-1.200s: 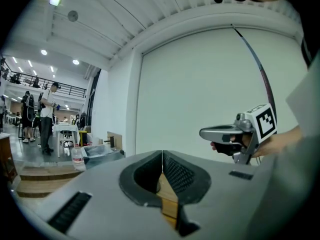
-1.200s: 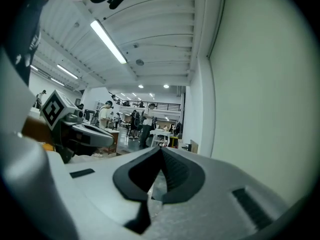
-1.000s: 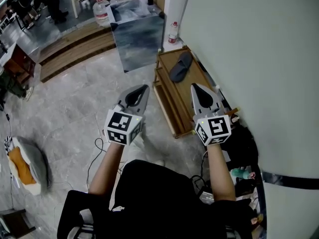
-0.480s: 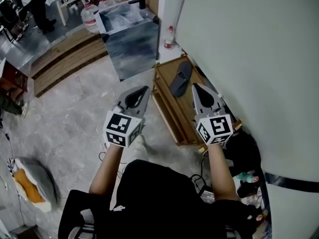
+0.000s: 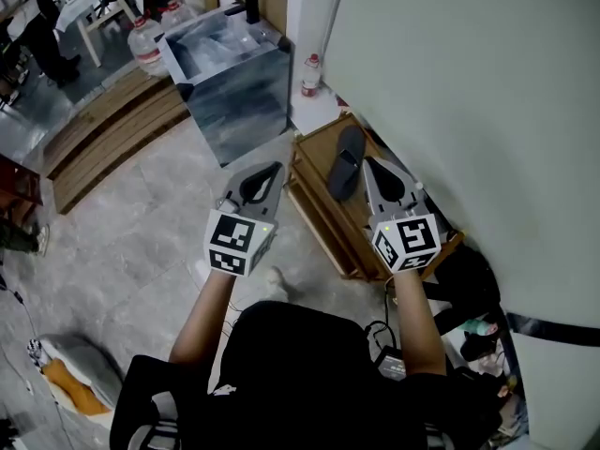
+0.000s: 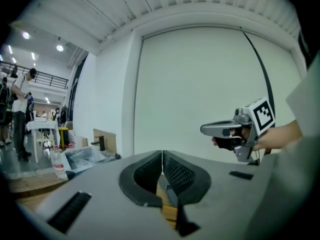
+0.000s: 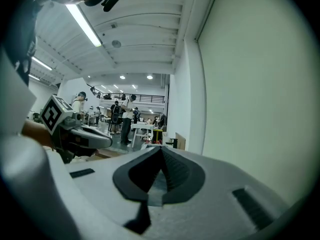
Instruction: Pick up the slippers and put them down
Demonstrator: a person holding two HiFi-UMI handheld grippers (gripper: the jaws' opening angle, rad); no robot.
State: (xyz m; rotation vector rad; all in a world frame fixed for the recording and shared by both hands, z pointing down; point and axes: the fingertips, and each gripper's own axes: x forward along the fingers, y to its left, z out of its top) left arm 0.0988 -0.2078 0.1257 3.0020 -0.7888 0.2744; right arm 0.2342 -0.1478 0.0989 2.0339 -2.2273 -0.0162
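A dark grey slipper (image 5: 344, 162) lies on the top of a low wooden rack (image 5: 325, 221) against the white wall. My left gripper (image 5: 274, 167) is held over the floor just left of the rack, shut and empty; in the left gripper view (image 6: 162, 155) its pads meet with nothing between them. My right gripper (image 5: 367, 161) hovers over the rack just right of the slipper, its jaws also shut on nothing (image 7: 161, 149). Neither gripper touches the slipper. I see only one slipper.
A grey metal box (image 5: 234, 75) stands beyond the rack, with a small bottle (image 5: 310, 73) beside it and a big water bottle (image 5: 146, 46) further left. Black bags and cables (image 5: 466, 275) lie right of the rack. Wooden steps (image 5: 105, 129) cross the floor at left.
Both grippers have travelled forward with the person toward the rack. The slipper, earlier ahead of the tips, now lies between them. Both stay shut.
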